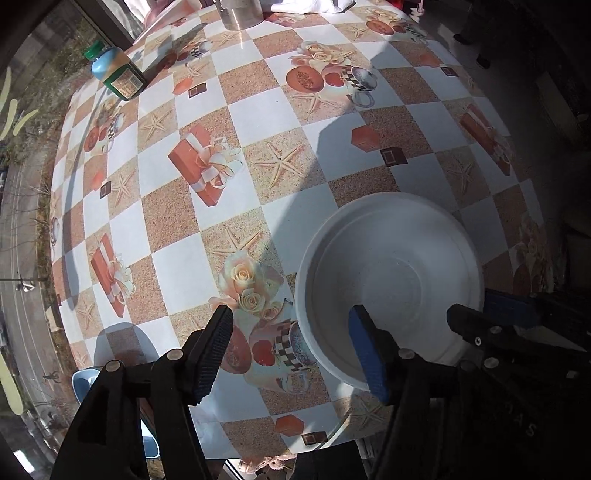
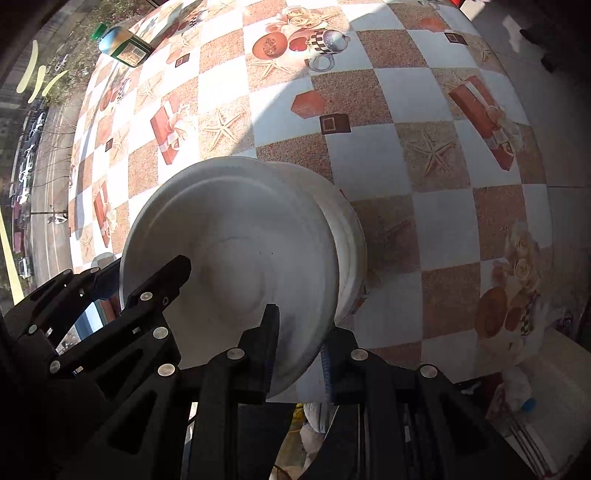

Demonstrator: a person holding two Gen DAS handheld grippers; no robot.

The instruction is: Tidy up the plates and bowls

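Observation:
A white plate (image 2: 236,240) is held tilted above a white bowl (image 2: 351,236) on the patterned table. My right gripper (image 2: 299,347) is shut on the plate's near rim. In the left wrist view the same plate (image 1: 391,273) fills the lower right, with the right gripper's black finger (image 1: 476,328) at its edge. My left gripper (image 1: 291,343) is open and empty; its right finger overlaps the plate's near rim and its left finger is over bare tablecloth. In the left wrist view the plate hides the bowl.
A green-capped bottle (image 1: 116,72) lies at the table's far left, also seen in the right wrist view (image 2: 123,44). A metal can (image 1: 240,13) stands at the far edge. A blue object (image 1: 86,382) sits below the table's near-left edge.

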